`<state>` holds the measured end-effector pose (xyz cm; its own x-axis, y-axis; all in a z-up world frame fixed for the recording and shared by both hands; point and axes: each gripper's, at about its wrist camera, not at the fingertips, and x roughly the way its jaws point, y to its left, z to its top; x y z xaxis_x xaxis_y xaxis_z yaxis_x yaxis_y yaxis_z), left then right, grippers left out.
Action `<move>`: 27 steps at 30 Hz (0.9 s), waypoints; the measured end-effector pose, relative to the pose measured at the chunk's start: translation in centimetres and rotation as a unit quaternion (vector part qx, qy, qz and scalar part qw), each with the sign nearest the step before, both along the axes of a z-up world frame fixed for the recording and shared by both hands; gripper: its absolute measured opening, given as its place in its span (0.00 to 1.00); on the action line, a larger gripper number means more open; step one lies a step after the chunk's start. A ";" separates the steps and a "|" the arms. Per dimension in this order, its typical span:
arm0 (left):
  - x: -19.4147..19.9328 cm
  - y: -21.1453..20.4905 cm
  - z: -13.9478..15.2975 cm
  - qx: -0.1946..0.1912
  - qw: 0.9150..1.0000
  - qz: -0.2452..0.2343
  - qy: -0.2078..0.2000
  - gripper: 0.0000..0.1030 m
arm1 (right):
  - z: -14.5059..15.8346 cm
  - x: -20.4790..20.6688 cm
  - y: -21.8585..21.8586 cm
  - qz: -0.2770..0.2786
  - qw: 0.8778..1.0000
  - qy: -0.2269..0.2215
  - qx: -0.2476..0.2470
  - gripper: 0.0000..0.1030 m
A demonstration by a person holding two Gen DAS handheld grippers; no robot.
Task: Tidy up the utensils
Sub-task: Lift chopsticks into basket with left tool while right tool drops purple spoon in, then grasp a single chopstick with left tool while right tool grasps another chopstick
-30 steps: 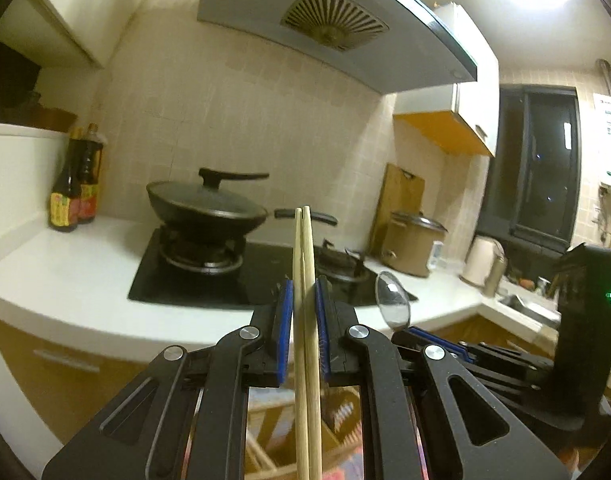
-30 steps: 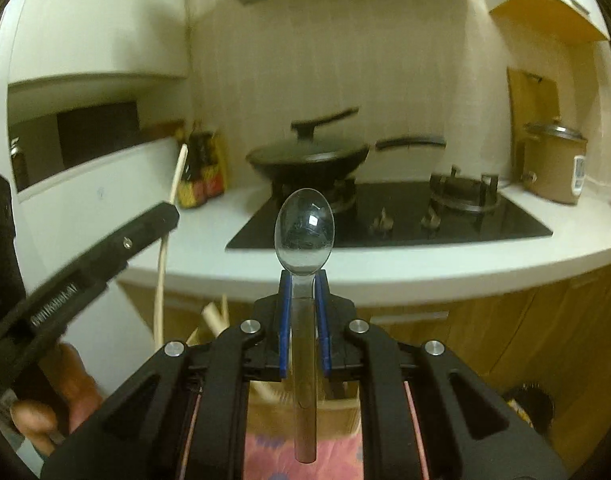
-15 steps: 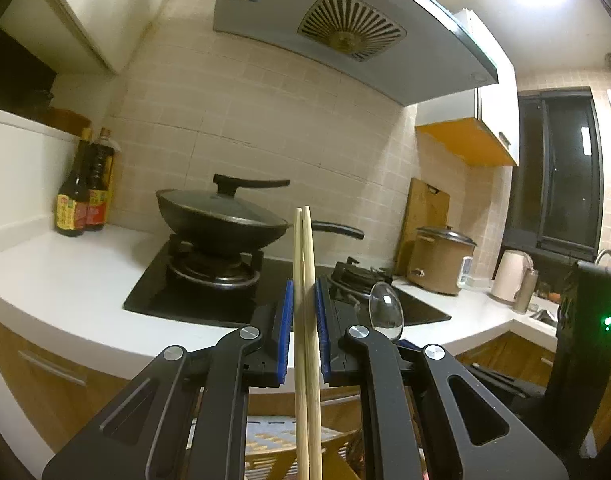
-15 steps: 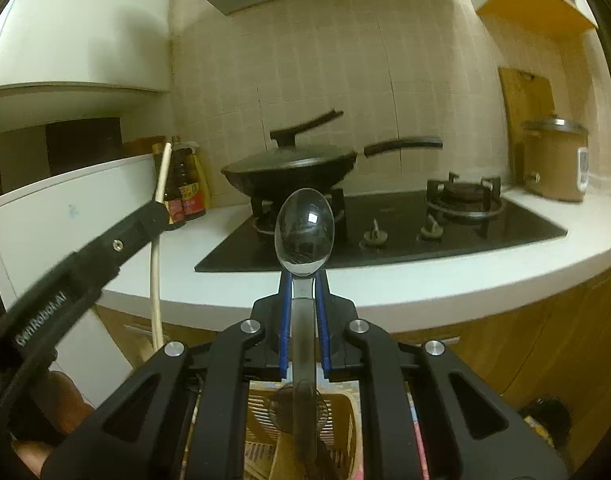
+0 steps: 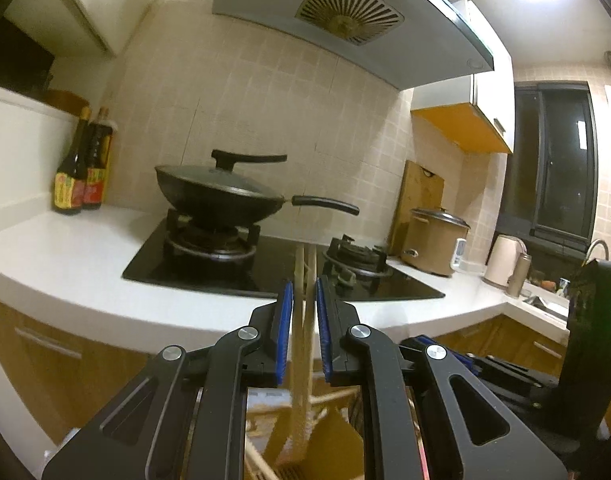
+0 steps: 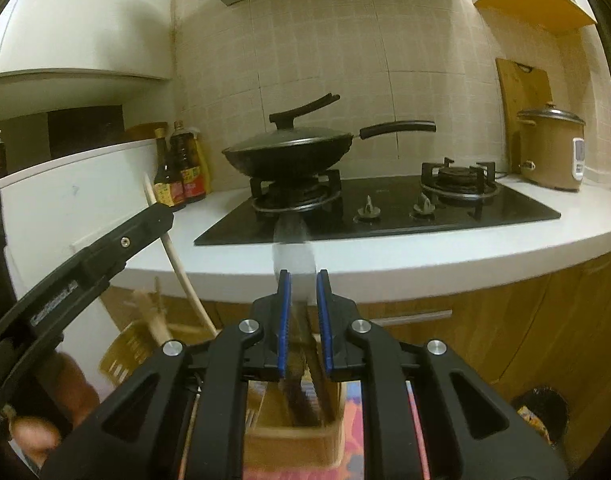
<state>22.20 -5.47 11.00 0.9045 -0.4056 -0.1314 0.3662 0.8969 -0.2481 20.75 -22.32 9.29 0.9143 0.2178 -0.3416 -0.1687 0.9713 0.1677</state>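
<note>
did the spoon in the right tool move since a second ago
Yes. The spoon has slid down between the right tool pads; against the counter edge, the tool itself has sunk too.

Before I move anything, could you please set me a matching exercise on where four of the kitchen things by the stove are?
Things:
1. wok
2. rice cooker
3. cutting board
4. sauce bottles

Places:
A. leaning against the tiled wall
B. on a burner of the stove
C. on the counter, left of the stove
D. on the counter, right of the stove

Pairs: 1-B, 2-D, 3-A, 4-C
</note>
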 end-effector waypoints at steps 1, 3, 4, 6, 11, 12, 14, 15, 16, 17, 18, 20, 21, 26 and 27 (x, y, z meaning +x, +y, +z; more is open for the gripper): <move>-0.1 0.3 -0.1 -0.003 1.000 -0.005 0.006 0.20 | -0.1 -0.7 -0.2 0.003 1.000 0.004 0.002 0.12; -0.5 0.9 -0.3 -0.009 1.000 -0.010 0.015 0.34 | -0.2 -1.5 -0.3 0.007 1.000 0.013 0.004 0.14; -0.8 1.2 -0.3 -0.010 1.000 -0.011 0.019 0.35 | -0.3 -2.2 -0.4 0.009 1.000 0.018 0.005 0.17; -1.4 1.5 -0.4 -0.006 0.999 -0.018 0.026 0.35 | -0.3 -3.2 -0.7 0.012 1.000 0.027 0.010 0.27; -4.3 2.7 -0.3 0.003 0.999 -0.028 0.028 0.43 | -0.8 -6.2 -0.8 0.011 0.999 0.051 0.014 0.31; -4.8 2.8 -0.3 0.004 0.999 -0.030 0.028 0.43 | -1.0 -6.7 -0.7 0.009 0.998 0.054 0.013 0.31; -6.3 3.4 -0.4 0.007 0.999 -0.033 0.032 0.43 | -1.4 -7.9 -0.6 0.008 0.998 0.065 0.007 0.31; -6.8 3.6 -0.4 0.010 0.999 -0.033 0.035 0.44 | -1.7 -8.5 -0.5 0.010 0.997 0.071 0.006 0.31; -7.3 3.8 -0.5 0.013 0.999 -0.033 0.038 0.45 | -1.9 -8.9 -0.4 0.011 0.997 0.076 0.006 0.31; -8.0 4.1 -0.7 0.018 0.998 -0.032 0.043 0.45 | -2.3 -9.5 -0.3 0.015 0.996 0.084 0.004 0.31; -8.6 4.4 -0.9 0.021 0.998 -0.033 0.047 0.45 | -2.6 -10.0 -0.1 0.016 0.996 0.090 0.002 0.31; -9.9 4.8 -1.5 0.027 0.997 -0.034 0.058 0.45 | -3.4 -10.8 0.2 0.020 0.994 0.106 -0.005 0.31; -10.3 5.0 -1.8 0.031 0.997 -0.031 0.065 0.45 | -3.8 -11.2 0.4 0.022 0.993 0.114 -0.006 0.31; -12.1 5.7 -5.8 0.053 0.988 -0.029 0.141 0.45 | -6.6 -13.0 1.3 0.030 0.986 0.165 -0.021 0.31; -12.4 5.8 -6.5 0.057 0.987 -0.028 0.150 0.45 | -7.0 -13.1 1.5 0.028 0.984 0.173 -0.024 0.31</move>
